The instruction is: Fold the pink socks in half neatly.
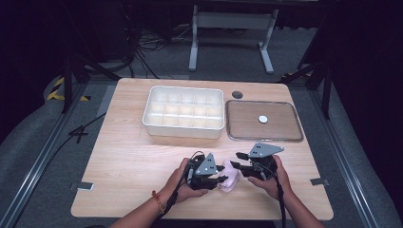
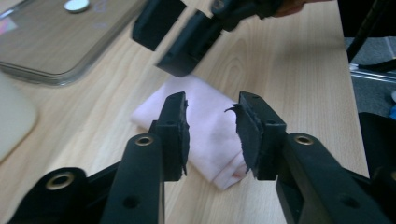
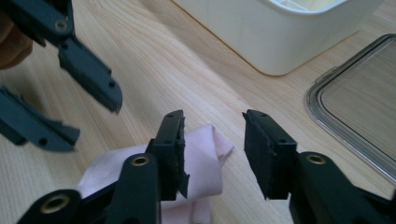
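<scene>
Near edge of the tabletop (image 1: 142, 156), high view: a small pink cloth (image 1: 230, 175), folded into a compact bundle, lies flat on the wood between the two hand-held tools, at about 6 o'clock from the tabletop's centre. The fold looks finished and the bundle set down; what appears left, as a judgement, is to carry it to the white compartment tray (image 1: 184, 112) at 12 o'clock, whose cells look empty so far as can be told. The left gripper (image 1: 219, 179), at 9 o'clock of the cloth, has its jaws spread part-way; in the left gripper view the cloth (image 2: 205, 126) lies below and beyond the gap, with no pad pressing on it. The right gripper (image 1: 238, 159), at about 2 o'clock of the cloth, likewise stands with jaws apart and nothing pinched; in the right gripper view the cloth (image 3: 201, 158) lies behind its left jaw, apart from the pads as far as the view shows. Farther off, at 1 o'clock, a clear lid (image 1: 264, 120) with a small white disc (image 1: 263, 119) at its middle lies flat just beside the tray.
</scene>
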Demonstrator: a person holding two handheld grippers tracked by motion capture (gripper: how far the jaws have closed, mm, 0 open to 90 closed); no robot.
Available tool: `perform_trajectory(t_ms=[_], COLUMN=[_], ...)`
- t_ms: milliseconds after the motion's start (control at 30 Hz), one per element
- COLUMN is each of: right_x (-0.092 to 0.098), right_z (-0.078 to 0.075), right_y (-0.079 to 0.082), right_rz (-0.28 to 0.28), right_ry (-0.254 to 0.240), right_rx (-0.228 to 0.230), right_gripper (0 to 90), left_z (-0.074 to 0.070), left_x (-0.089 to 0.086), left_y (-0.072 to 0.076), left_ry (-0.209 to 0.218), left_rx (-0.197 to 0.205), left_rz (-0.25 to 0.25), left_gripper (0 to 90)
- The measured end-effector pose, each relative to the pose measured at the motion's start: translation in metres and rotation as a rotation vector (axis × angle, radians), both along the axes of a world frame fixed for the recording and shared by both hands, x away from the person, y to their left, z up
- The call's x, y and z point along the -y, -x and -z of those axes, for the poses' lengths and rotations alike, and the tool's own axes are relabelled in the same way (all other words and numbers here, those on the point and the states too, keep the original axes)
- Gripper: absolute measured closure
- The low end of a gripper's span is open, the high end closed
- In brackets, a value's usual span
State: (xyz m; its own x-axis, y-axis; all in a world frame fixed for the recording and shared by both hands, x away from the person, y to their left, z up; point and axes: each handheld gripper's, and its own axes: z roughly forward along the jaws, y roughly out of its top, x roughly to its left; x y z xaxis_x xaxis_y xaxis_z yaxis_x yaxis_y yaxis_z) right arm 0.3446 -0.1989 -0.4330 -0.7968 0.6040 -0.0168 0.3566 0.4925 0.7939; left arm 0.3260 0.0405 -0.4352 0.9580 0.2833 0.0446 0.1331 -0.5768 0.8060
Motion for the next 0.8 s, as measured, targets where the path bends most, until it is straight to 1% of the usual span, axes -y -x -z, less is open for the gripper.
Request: perform_trajectory(t_ms=[33, 67, 133, 167, 200, 233, 267, 300, 333, 367, 433, 467, 500, 533, 600, 633, 700, 733, 800], right_x=[-0.001, -0.002, -0.004, -0.004, -0.004, -0.005, -0.005, -0.006, -0.006, -0.007, -0.007, -0.007, -0.008, -0.008, -0.008, -0.008, -0.008, -0.008, -0.008], right_z=[0.000, 0.001, 0.003, 0.003, 0.004, 0.005, 0.005, 0.008, 0.008, 0.011, 0.014, 0.014, 0.016, 0.020, 0.024, 0.026, 0.027, 0.029, 0.034], right_y=[0.001, 0.002, 0.002, 0.003, 0.003, 0.003, 0.003, 0.002, 0.002, 0.000, -0.002, -0.002, -0.003, -0.004, -0.006, -0.008, -0.008, -0.009, -0.011], right_rz=[-0.002, -0.003, -0.005, -0.006, -0.004, -0.006, -0.006, -0.009, -0.009, -0.012, -0.020, -0.020, -0.017, -0.014, -0.012, -0.012, -0.007, -0.014, -0.027], right_ry=[-0.001, 0.006, 0.010, 0.012, 0.016, 0.016, 0.016, 0.024, 0.024, 0.025, 0.021, 0.021, 0.031, 0.041, 0.045, 0.045, 0.041, 0.045, 0.053], right_rx=[-0.004, -0.010, -0.026, -0.032, -0.041, -0.050, -0.050, -0.072, -0.072, -0.090, -0.121, -0.121, -0.135, -0.143, -0.163, -0.171, -0.189, -0.197, -0.211], right_gripper=[56.2, 55.1, 51.6, 50.4, 49.4, 48.1, 48.1, 46.1, 46.1, 45.4, 44.0, 44.0, 42.6, 42.3, 41.1, 40.2, 38.6, 36.4, 35.9], left_z=[-0.002, -0.002, -0.005, -0.007, -0.007, -0.007, -0.007, -0.008, -0.008, -0.007, -0.005, -0.005, -0.002, -0.001, 0.005, 0.006, 0.010, 0.012, 0.015], left_x=[-0.004, -0.004, -0.013, -0.021, -0.021, -0.030, -0.030, -0.039, -0.039, -0.047, -0.056, -0.056, -0.064, -0.068, -0.079, -0.084, -0.094, -0.100, -0.108], left_y=[0.000, 0.000, 0.000, 0.000, 0.000, -0.001, -0.001, -0.002, -0.002, -0.001, -0.001, -0.001, -0.001, 0.000, 0.001, 0.002, 0.001, 0.001, 0.000], left_ry=[-0.010, -0.010, -0.012, -0.025, -0.025, -0.044, -0.044, -0.070, -0.070, -0.090, -0.117, -0.117, -0.137, -0.144, -0.161, -0.169, -0.173, -0.186, -0.203], left_rx=[0.002, 0.002, 0.014, 0.023, 0.023, 0.030, 0.030, 0.038, 0.038, 0.049, 0.058, 0.058, 0.060, 0.058, 0.048, 0.050, 0.030, 0.028, 0.025], left_rz=[-0.007, -0.007, -0.030, -0.038, -0.038, -0.046, -0.046, -0.065, -0.065, -0.090, -0.105, -0.105, -0.118, -0.124, -0.148, -0.155, -0.171, -0.184, -0.202], left_gripper=[61.5, 60.2, 57.0, 56.3, 54.9, 53.5, 51.8, 48.8, 46.8, 44.2, 41.2, 39.5, 39.5, 37.3, 35.4, 33.5, 31.3, 30.4, 29.0])
